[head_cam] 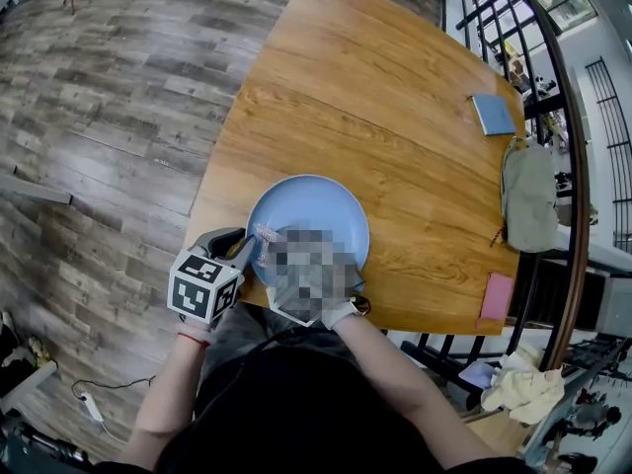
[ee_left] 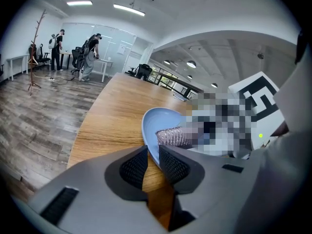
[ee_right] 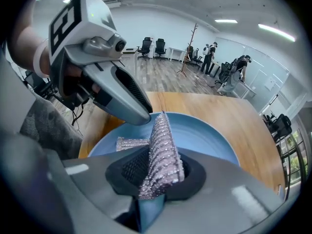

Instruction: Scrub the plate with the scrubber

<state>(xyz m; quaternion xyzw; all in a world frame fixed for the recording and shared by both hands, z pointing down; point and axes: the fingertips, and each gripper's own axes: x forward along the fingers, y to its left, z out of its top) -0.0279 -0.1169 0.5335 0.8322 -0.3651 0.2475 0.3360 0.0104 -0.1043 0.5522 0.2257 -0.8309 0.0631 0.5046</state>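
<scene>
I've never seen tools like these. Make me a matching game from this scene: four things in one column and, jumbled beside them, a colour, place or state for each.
Things:
1. plate
2. scrubber
3. left gripper
4. right gripper

Descriptions:
A. shut on the plate's rim
B. light blue, at the near edge of the wooden table
C. shut on the scrubber
D. sparkly silver mesh, sticking up from between two jaws

Pairs: 1-B, 2-D, 3-A, 4-C
</scene>
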